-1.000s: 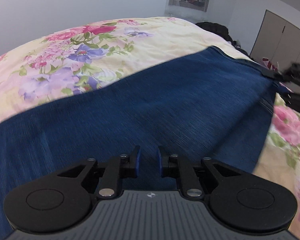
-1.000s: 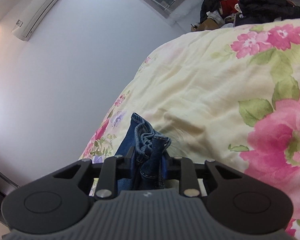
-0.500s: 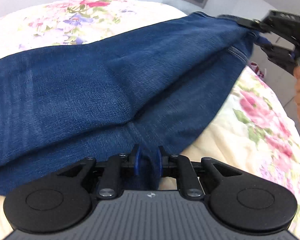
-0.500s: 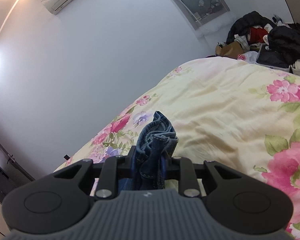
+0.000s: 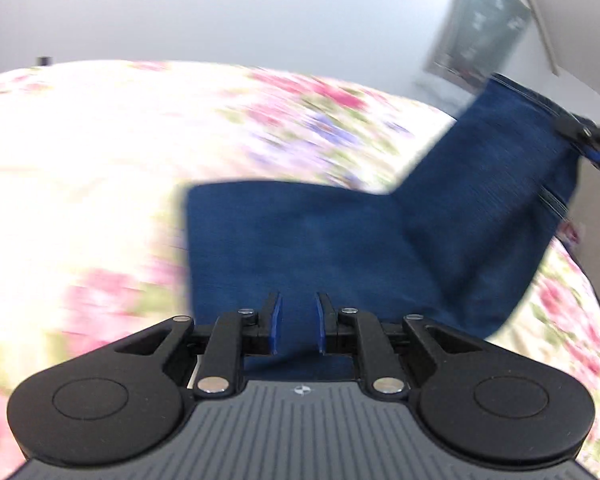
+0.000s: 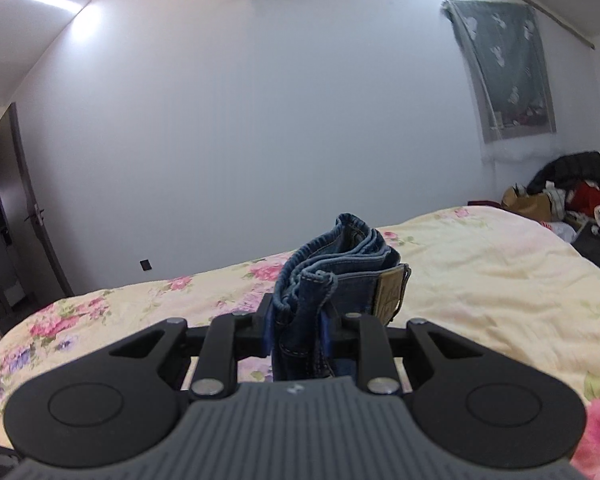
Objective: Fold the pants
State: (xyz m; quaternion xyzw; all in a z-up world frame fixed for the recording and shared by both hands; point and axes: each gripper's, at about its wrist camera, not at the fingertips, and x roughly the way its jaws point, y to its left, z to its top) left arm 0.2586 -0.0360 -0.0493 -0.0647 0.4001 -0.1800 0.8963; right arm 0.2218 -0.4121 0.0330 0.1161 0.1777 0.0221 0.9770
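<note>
The dark blue jeans (image 5: 340, 240) hang lifted above the floral bedspread (image 5: 100, 160), stretched between both grippers. My left gripper (image 5: 297, 326) is shut on the lower denim edge, which fills the gap between its blue pads. My right gripper (image 6: 296, 330) is shut on the bunched waistband (image 6: 340, 268), whose tan leather patch (image 6: 390, 294) shows on the right. The right gripper also shows in the left wrist view (image 5: 592, 144), at the far right, holding the raised waist end. The left wrist view is motion-blurred.
The bed (image 6: 480, 264) with its yellow floral cover fills the lower half of both views. A pile of dark clothes and bags (image 6: 572, 200) lies beyond the bed at the right. A door (image 6: 4, 224) stands at the left; a curtain (image 6: 504, 80) hangs on the wall.
Both grippers have risen, lifting the jeans off the bed. The right wrist view has tilted up towards the wall. The jeans, spread flat a second ago, now hang folded between the grippers.
</note>
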